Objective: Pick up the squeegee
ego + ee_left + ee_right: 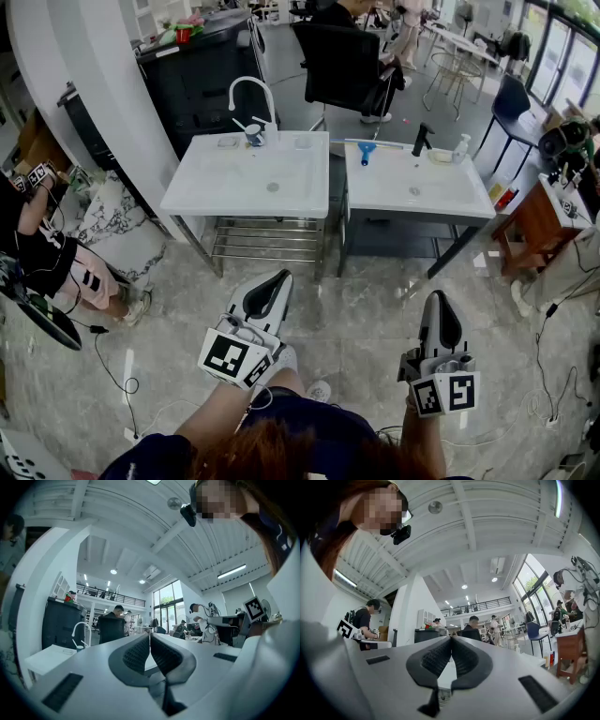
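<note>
Left gripper (pixel 278 279) and right gripper (pixel 439 298) hang closed and empty, well short of the blue squeegee (pixel 367 152) at the right one's eleven o'clock, on the right sink's (pixel 450 202) back rim. Its jaws should open before reaching.

Both arms reach forward from the bottom of the head view, on the near side of the white sink bench (pixel 246 178) and well apart from it. The left forearm (pixel 220 422) angles up toward that bench, and the left claw (pixel 278 277) points at its front edge, roughly level. Its ribbed pads (pixel 137 654) are pressed together with nothing between them. The right forearm (pixel 427 452) runs straight ahead, further right of the bench. The right claw (pixel 438 298) tips slightly upward, its pads (pixel 437 658) likewise closed and empty.
</note>
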`<state>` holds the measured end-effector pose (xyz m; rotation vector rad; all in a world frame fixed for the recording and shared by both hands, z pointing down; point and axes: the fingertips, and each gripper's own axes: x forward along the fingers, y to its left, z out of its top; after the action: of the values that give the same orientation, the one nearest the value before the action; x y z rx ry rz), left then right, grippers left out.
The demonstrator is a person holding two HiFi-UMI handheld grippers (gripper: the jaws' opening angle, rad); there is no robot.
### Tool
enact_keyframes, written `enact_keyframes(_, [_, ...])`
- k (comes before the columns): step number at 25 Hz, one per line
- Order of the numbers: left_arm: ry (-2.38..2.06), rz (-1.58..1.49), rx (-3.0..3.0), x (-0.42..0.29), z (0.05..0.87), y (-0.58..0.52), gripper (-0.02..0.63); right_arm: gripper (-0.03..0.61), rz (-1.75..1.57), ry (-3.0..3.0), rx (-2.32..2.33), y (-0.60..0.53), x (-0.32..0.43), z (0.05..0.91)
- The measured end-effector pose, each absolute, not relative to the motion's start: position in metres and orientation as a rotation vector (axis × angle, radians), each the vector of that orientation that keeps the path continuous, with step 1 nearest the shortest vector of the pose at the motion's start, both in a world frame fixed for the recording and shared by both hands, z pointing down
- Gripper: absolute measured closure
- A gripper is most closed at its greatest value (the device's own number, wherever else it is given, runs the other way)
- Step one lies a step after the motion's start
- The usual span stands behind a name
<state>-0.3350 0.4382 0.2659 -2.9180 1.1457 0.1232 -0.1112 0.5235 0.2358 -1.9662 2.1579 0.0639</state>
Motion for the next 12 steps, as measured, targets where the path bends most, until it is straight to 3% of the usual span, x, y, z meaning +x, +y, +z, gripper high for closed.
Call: enact_keyframes(12, [1.174,0.121,-2.894,-0.325,0.264,0.426,0.591,0.563,-0.006,2.157,-1.973,0.51,-0.094,0.242])
